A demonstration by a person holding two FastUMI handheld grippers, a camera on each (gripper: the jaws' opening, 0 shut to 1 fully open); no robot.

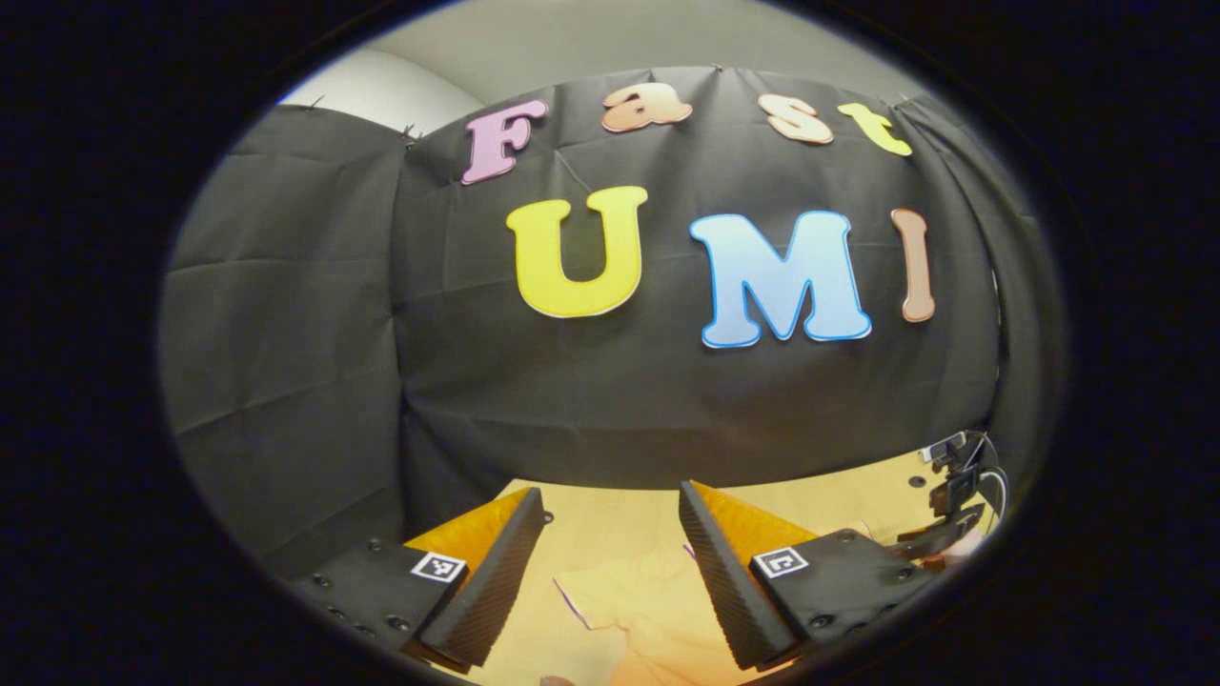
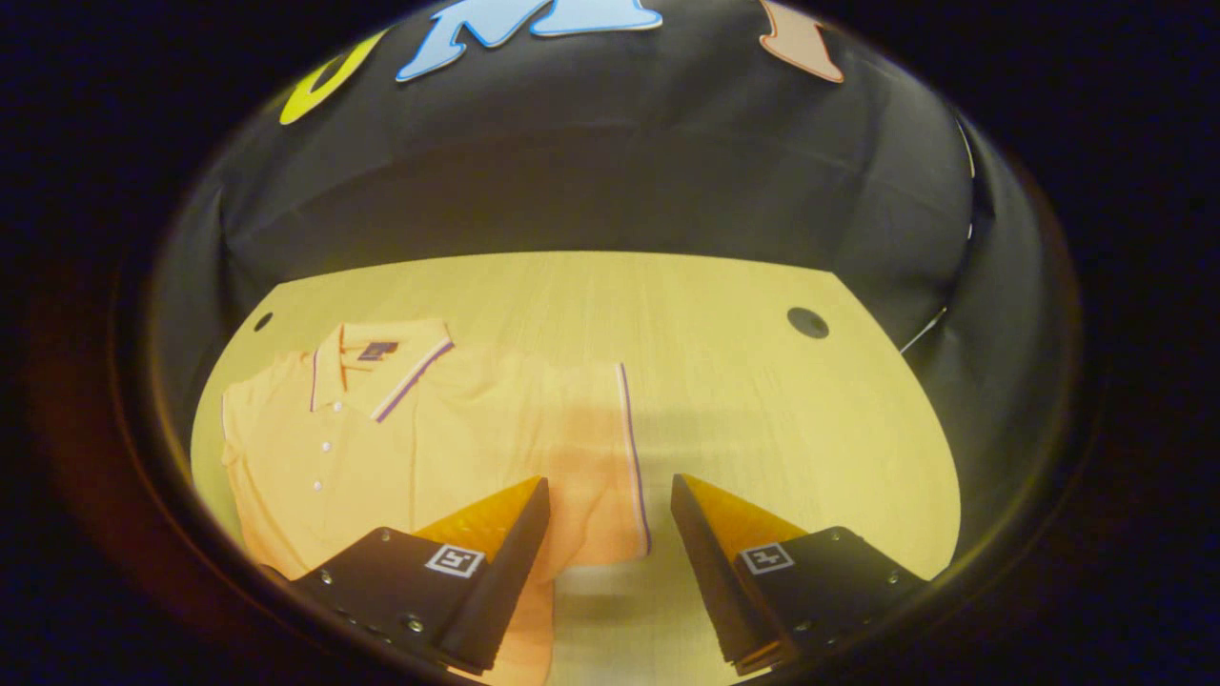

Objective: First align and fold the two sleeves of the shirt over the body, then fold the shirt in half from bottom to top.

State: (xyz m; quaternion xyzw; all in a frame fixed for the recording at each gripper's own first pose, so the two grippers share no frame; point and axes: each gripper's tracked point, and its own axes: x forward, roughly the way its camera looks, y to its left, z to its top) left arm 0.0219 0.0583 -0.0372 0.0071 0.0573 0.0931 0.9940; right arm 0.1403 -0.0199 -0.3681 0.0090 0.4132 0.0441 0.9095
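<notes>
A pale orange polo shirt [image 2: 381,438] with purple trim lies flat on the wooden table [image 2: 743,381], collar toward the wall. Its right sleeve [image 2: 600,457] is spread out sideways, its striped cuff running between my fingers. My right gripper [image 2: 610,505] hovers open just above that sleeve's cuff, nothing held. In the left gripper view, a sleeve of the shirt [image 1: 629,600] lies on the table below my left gripper [image 1: 610,534], which is open and raised, pointing mostly at the wall. The other gripper [image 1: 944,529] shows at the far right edge.
Black cloth walls close in the table on the back and sides. A round cable hole [image 2: 807,322] sits at the table's back right, a smaller one [image 2: 262,321] at the back left. Bare wood lies right of the shirt.
</notes>
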